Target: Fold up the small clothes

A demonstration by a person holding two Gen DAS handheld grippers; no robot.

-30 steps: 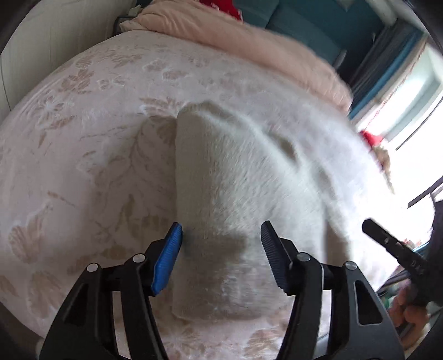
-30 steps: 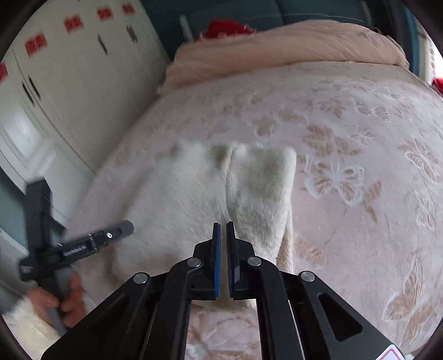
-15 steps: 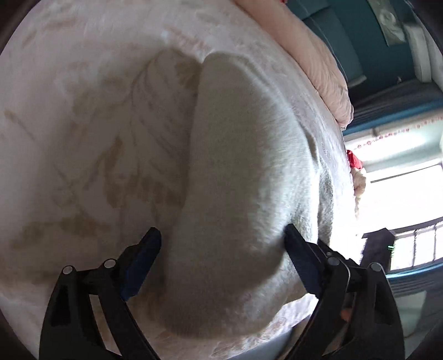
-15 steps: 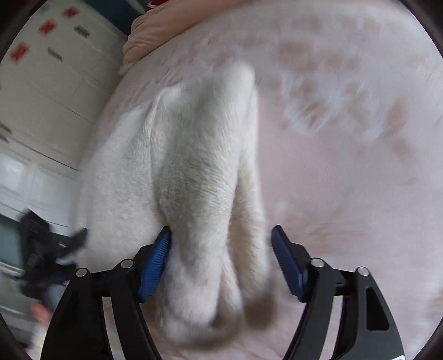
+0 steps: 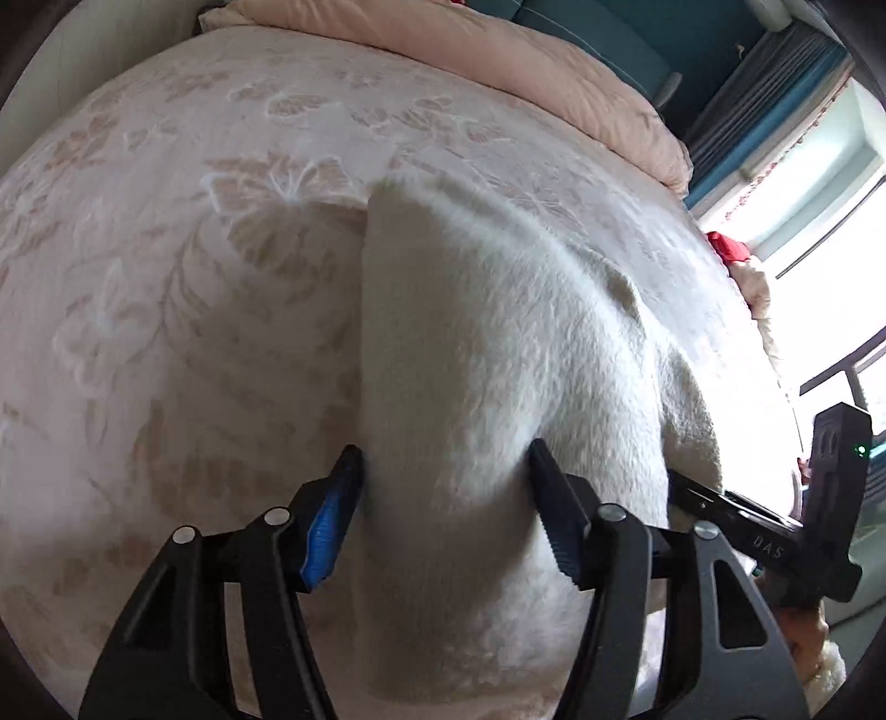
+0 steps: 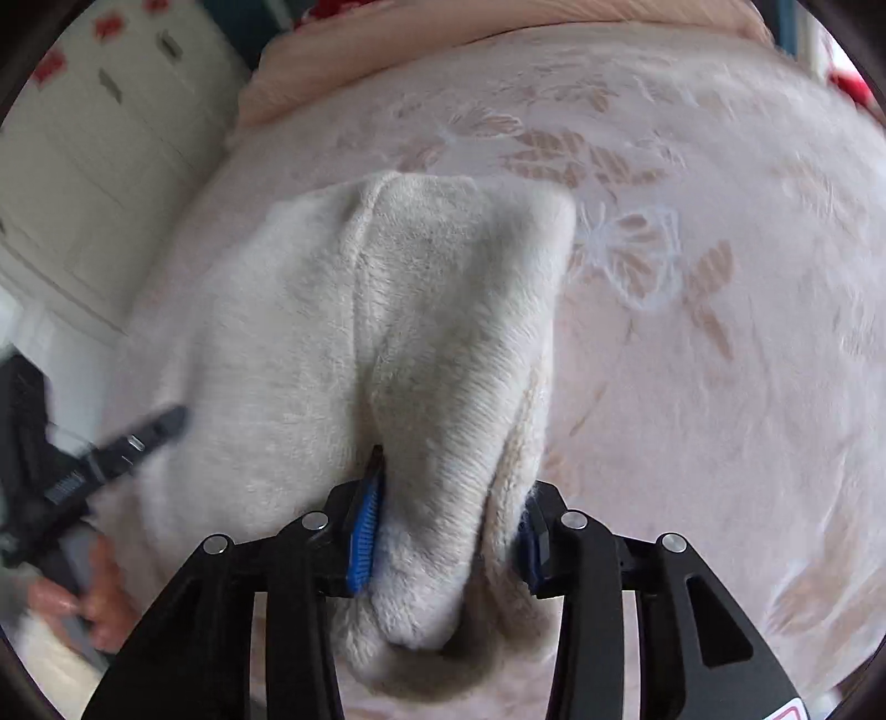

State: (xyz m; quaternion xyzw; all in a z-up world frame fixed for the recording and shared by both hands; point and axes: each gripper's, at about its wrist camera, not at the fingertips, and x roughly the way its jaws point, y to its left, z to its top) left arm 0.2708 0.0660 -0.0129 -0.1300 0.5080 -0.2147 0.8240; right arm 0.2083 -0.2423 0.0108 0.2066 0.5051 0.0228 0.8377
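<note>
A fluffy cream-white garment (image 5: 487,354) lies folded on the bed, its near edge between the fingers of both grippers. My left gripper (image 5: 443,509) straddles the garment's left folded edge with its jaws closing on the thick fold. My right gripper (image 6: 448,531) is closed on the bunched right-hand fold of the same garment (image 6: 432,310). The other gripper shows at the edge of each view: the right one in the left wrist view (image 5: 775,531), the left one in the right wrist view (image 6: 111,448).
The bed cover (image 5: 183,288) is pale pink with a leaf and butterfly pattern. A pink duvet (image 5: 498,50) lies rolled at the far side. White cabinets (image 6: 94,155) stand to the left, a bright window (image 5: 830,221) to the right.
Both grippers dropped to the garment's near edge. The right gripper opened, then closed on the fold. The left gripper's jaws narrowed around the other fold.
</note>
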